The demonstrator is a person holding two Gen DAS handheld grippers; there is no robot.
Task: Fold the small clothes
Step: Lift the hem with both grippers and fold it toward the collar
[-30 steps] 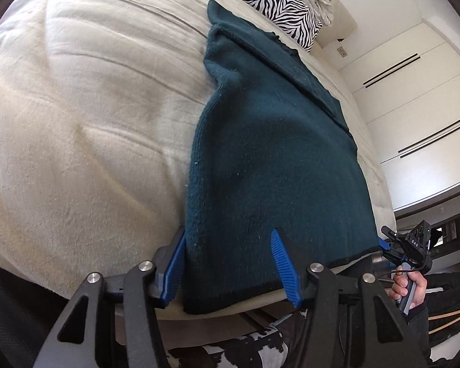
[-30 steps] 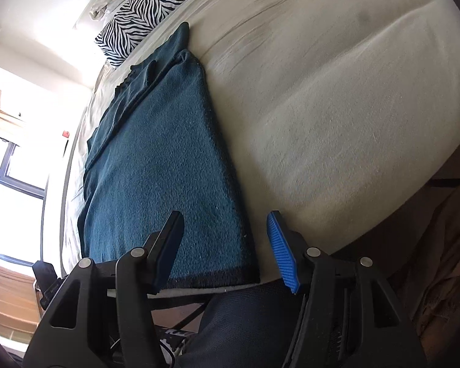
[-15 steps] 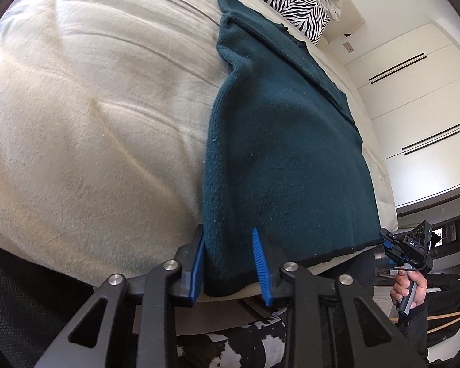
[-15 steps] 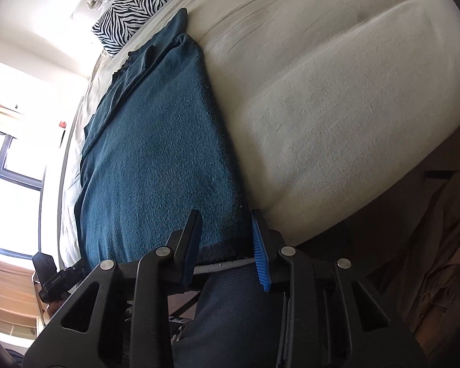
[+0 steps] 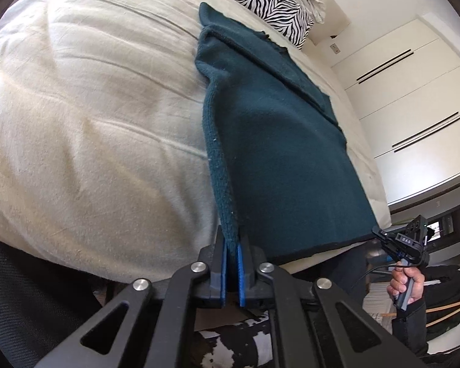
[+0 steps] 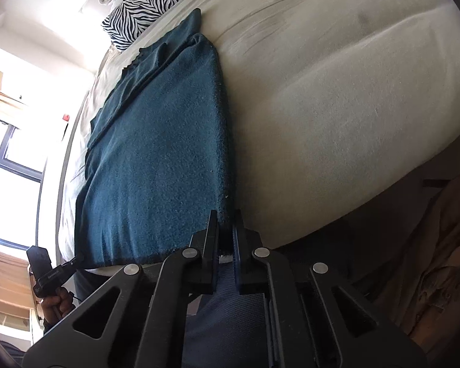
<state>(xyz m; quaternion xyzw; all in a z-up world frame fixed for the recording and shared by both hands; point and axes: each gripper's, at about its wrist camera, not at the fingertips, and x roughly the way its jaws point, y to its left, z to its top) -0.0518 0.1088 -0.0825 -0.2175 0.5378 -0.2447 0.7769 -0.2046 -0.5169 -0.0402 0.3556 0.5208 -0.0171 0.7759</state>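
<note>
A dark teal knitted garment [image 5: 279, 153] lies lengthwise on the cream bed [image 5: 92, 122], its sleeves folded in near the far end. My left gripper [image 5: 231, 242] is shut on the garment's near left hem corner. My right gripper [image 6: 225, 230] is shut on the near right hem corner of the garment [image 6: 156, 159]. Each gripper shows in the other's view: the right one [image 5: 398, 242] at the hem's far end, the left one [image 6: 49, 273] likewise. The hem lies at the bed's near edge.
A zebra-striped pillow [image 5: 260, 3] lies at the head of the bed, also in the right wrist view [image 6: 147, 3]. White wardrobe doors [image 5: 414, 107] stand to the right. A window [image 6: 6, 153] is on the left. Wide bare bedding [image 6: 322, 92] flanks the garment.
Both grippers moved in onto the hem corners and went from open to shut on the garment. The garment has not shifted on the bed.
</note>
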